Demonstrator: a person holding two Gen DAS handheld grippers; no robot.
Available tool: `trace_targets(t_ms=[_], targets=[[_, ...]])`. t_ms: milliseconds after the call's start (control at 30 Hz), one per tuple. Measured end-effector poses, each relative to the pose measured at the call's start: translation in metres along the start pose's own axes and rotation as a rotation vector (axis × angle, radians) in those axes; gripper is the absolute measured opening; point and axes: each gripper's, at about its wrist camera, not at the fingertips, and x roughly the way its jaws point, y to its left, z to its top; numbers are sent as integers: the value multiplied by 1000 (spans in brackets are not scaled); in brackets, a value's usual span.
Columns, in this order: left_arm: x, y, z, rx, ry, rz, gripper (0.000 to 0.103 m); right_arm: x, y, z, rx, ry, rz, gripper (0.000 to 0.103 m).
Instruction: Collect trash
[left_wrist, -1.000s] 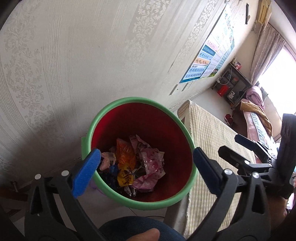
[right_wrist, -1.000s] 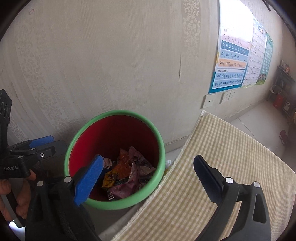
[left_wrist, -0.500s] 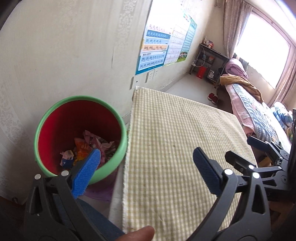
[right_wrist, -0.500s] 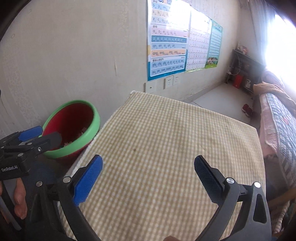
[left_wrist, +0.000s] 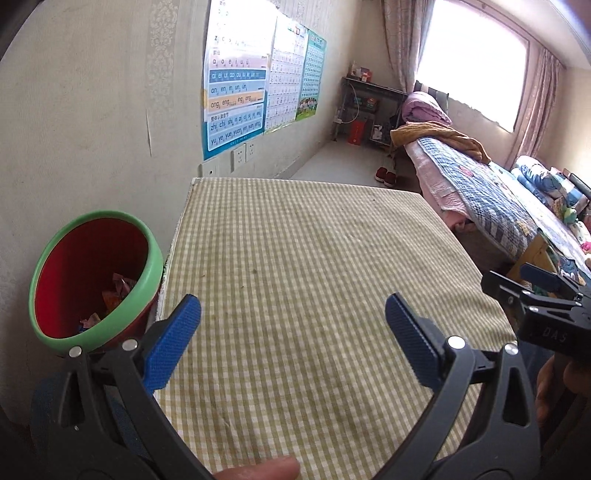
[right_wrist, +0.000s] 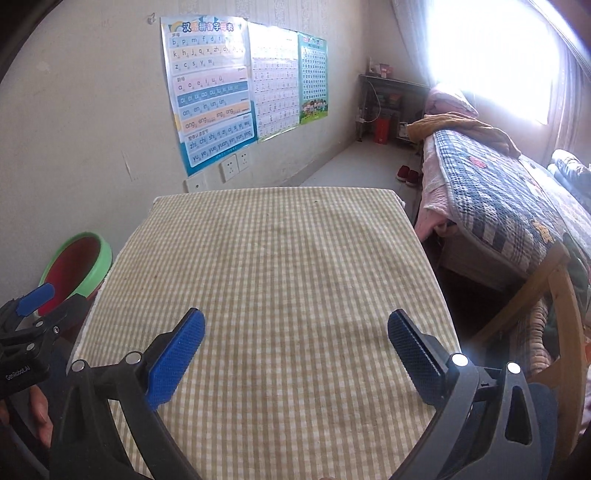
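Both the left gripper (left_wrist: 293, 325) and the right gripper (right_wrist: 295, 339) hover over the checked table (left_wrist: 314, 258), jaws spread wide, holding nothing. The trash (left_wrist: 114, 295) lies in the red bin (left_wrist: 88, 258) just beside the table's left edge.

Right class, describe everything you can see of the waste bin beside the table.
The waste bin is round, seemingly plastic, with a thick green rim and red inside. It stands upright, between the wall and the left edge of the checked table. Crumpled wrappers in pink, orange and yellow lie at its bottom. No gripper touches it.
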Motion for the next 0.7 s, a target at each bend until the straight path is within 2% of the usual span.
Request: trace_targets(t_ms=[200, 700], targets=[[3, 0, -3, -1, 18, -37, 98, 14, -8, -12, 30, 30, -22, 96], [19, 0, -5, -8, 33, -3, 98, 20, 2, -12, -15, -14, -44, 96]])
